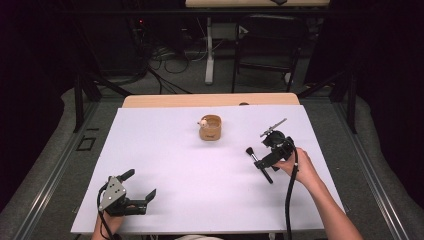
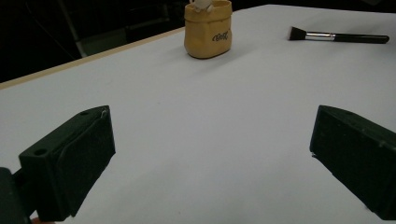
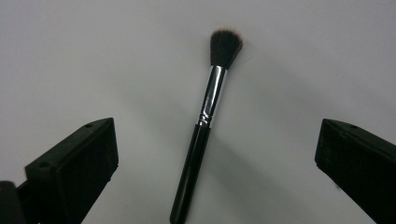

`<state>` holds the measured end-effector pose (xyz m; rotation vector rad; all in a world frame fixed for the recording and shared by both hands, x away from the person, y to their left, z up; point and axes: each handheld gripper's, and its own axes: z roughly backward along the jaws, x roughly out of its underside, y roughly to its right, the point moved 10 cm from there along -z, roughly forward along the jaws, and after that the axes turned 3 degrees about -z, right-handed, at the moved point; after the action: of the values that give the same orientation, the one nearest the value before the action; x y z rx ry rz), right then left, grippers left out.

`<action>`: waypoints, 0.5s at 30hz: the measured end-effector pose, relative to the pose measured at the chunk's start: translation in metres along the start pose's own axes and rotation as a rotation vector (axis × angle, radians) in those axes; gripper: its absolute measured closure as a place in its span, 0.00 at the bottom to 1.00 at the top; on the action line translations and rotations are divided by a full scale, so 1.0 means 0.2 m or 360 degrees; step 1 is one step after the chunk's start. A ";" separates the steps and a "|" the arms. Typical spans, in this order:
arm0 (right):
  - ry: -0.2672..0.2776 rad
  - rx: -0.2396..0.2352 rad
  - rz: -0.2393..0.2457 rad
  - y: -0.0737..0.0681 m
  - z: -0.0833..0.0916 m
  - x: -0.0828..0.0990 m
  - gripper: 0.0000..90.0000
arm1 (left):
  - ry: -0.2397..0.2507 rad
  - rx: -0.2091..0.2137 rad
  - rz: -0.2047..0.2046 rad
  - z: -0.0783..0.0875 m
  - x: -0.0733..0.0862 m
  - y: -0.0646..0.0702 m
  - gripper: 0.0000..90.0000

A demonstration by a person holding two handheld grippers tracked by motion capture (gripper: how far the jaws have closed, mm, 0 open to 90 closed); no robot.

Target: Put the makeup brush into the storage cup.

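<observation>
A person worked two hand-held grippers over a white worktop (image 1: pixel 165 165). The left gripper (image 1: pixel 138 186) sat near the front-left corner, jaws spread wide w/ nothing between them; in the left gripper view its jaws stood far apart over bare white surface, gripper (image 2: pixel 212 154) pointed toward the far edge. The right gripper (image 1: pixel 268 150) hung over the right half of the worktop, toward the right edge, held in the right hand (image 1: pixel 300 167). Its jaws were also wide, w/ a brush (image 1: pixel 259 164) lying on the surface between & below them, not gripped. In the right gripper view the gripper (image 3: pixel 215 163) straddled the brush (image 3: pixel 205 121), w/ clear gaps to each jaw: black handle toward the camera, silver ferrule mid-length, dark bristles at the far end. Whether the jaws touched the worktop could not be told. A small tan pot (image 1: pixel 210 128) stood near the middle of the far edge, well apart from both tools; the left gripper view showed the pot (image 2: pixel 208 29) upright w/ dark lettering on its side & something pale at its rim, the brush (image 2: pixel 338 36) lying to its right.
</observation>
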<state>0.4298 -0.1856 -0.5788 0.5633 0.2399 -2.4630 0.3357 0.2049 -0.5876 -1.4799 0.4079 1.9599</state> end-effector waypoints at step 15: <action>-0.0217 0.0014 -0.0063 0.00 -0.08 0.02 0.25 | -0.0005 0.0014 -0.0004 0.00 0.00 0.01 0.00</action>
<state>0.4319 -0.1826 -0.5945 0.3955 0.1869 -2.5296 0.3349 0.2042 -0.5881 -1.4713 0.4129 1.9559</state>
